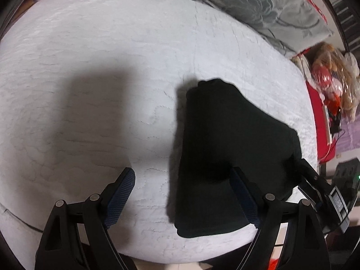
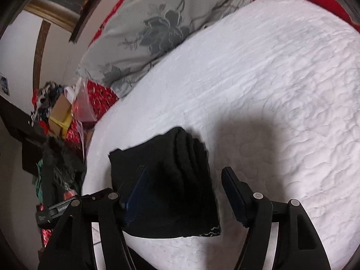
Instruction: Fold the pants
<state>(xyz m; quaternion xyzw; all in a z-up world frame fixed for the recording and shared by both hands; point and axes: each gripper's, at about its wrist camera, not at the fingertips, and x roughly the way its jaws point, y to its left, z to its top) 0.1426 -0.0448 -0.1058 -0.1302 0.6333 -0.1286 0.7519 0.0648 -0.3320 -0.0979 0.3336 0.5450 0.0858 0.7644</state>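
Note:
The black pants (image 1: 227, 153) lie folded into a compact bundle on the white quilted bed (image 1: 112, 56), near its front edge. My left gripper (image 1: 183, 180) is open and empty, with its right finger over the bundle's near edge and its left finger over bare quilt. In the right wrist view the pants (image 2: 171, 180) show stacked fold layers. My right gripper (image 2: 184, 184) is open and empty, hovering above the bundle, with its left finger over the cloth. The right gripper's body shows at the left wrist view's right edge (image 1: 319, 186).
A grey floral pillow (image 1: 258, 6) and red bedding lie at the back of the bed. A stuffed toy in plastic wrap (image 1: 333, 78) sits beyond the bed's right side. Cardboard boxes and clutter (image 2: 60, 114) stand off the bed's left in the right wrist view.

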